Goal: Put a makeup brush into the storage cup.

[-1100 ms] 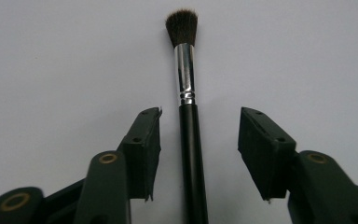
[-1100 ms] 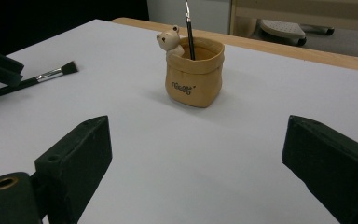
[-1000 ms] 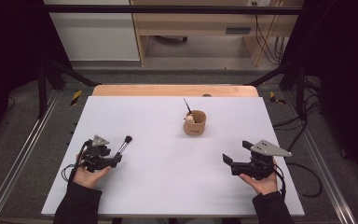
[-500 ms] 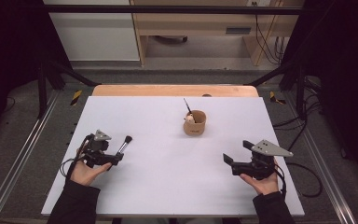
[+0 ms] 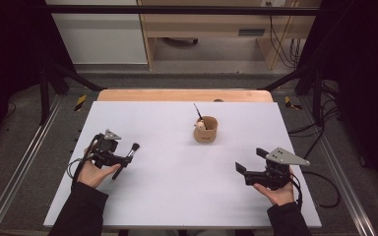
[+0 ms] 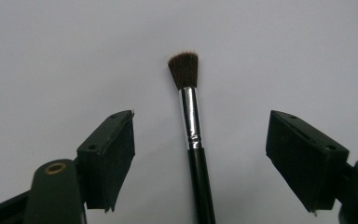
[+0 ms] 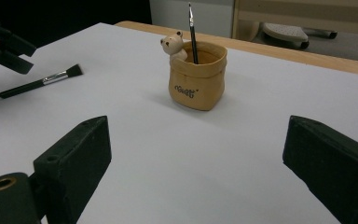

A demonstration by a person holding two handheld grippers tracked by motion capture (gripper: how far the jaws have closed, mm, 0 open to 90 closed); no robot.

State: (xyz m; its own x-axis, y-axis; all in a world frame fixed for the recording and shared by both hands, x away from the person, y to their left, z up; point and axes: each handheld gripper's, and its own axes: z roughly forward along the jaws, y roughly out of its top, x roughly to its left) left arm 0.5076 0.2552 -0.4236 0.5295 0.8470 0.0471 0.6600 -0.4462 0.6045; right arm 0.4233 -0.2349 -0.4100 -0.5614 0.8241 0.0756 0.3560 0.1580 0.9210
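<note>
While both tools (image 5: pixel 123 160) (image 5: pixel 248 164) gape | brush (image 6: pixel 189 100) lies between left jaws | cup (image 7: pixel 196 77) ahead, unobstructed

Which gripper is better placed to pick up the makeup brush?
Left. The left gripper is open with the makeup brush between its jaws; the right gripper sits far across the table.

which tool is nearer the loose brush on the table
Left. The left tool is open with the brush lying on the table between its jaws, not gripped. The right tool, also open, is across the table, facing the cup.
</note>
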